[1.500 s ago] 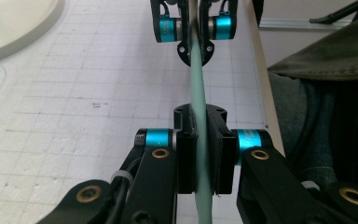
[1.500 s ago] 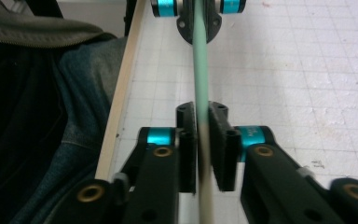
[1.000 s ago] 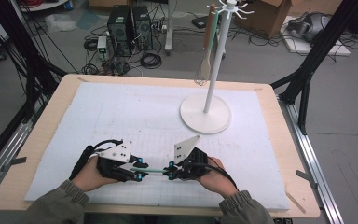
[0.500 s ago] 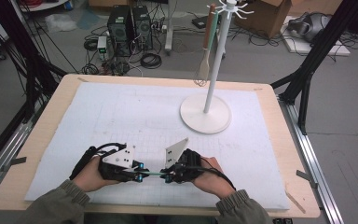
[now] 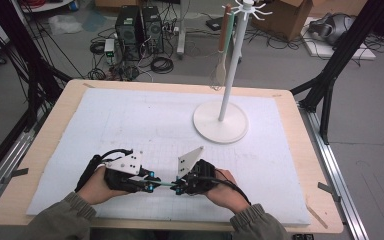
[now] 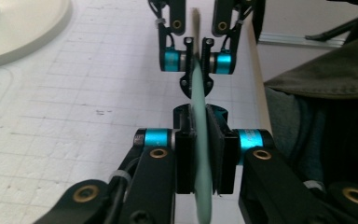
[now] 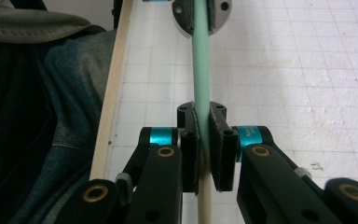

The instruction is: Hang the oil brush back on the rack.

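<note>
Both my left gripper [image 5: 152, 184] and right gripper [image 5: 179, 187] pinched the slim mint-green utensil handle [image 5: 165, 184], lower centre of the frame; hanging it on the white stand [image 5: 220, 122] probably came next.

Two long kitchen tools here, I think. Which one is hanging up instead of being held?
The wooden-handled whisk hangs from the white stand at the table's far side. The pale green utensil is clamped between both grippers' jaws near the front edge.

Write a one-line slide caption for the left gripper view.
Left gripper and right gripper face each other, each clamped on the same pale green utensil above the gridded white mat.
</note>
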Action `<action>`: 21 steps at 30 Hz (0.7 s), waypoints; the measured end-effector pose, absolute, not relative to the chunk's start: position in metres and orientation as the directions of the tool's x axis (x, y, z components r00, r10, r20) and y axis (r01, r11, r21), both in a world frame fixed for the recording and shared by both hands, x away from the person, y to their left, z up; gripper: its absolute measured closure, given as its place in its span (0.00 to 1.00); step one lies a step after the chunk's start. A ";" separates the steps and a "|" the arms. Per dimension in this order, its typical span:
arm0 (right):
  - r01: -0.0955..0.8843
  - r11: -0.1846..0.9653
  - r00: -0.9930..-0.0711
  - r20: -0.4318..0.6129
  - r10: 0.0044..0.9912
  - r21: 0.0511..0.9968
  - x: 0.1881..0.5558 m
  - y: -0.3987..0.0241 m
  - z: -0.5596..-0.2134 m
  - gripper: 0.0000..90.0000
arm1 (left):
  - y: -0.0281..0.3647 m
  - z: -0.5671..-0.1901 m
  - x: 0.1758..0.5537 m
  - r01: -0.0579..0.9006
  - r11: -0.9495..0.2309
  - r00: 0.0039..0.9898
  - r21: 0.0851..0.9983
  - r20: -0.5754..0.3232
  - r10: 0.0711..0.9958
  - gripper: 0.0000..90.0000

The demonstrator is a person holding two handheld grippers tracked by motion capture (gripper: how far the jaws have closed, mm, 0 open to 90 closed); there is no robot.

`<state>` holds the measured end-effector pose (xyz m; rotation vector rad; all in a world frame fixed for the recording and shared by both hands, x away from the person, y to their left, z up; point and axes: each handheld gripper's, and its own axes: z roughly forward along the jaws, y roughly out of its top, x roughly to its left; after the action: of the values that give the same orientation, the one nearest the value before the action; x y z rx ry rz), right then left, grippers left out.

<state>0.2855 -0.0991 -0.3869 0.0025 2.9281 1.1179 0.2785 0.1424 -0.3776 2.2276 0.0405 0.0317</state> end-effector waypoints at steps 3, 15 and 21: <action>0.010 0.745 -1.000 0.019 -0.003 0.667 0.286 -0.099 -0.388 0.92 | 0.143 -0.378 0.277 0.009 -0.618 0.999 0.786 0.014 0.032 0.92; 0.006 0.760 -1.000 0.002 0.006 0.650 0.286 -0.100 -0.385 0.94 | 0.146 -0.378 0.278 0.034 -0.583 0.998 0.812 -0.002 0.056 0.80; 0.050 0.732 -0.999 0.034 0.036 0.679 0.288 -0.107 -0.387 0.94 | 0.152 -0.377 0.279 0.059 -0.552 0.995 0.832 -0.006 0.097 0.70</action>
<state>0.2884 -0.1072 -0.3866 0.0729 2.9413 1.1537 0.2790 0.1520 -0.3770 2.1571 0.1088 0.0494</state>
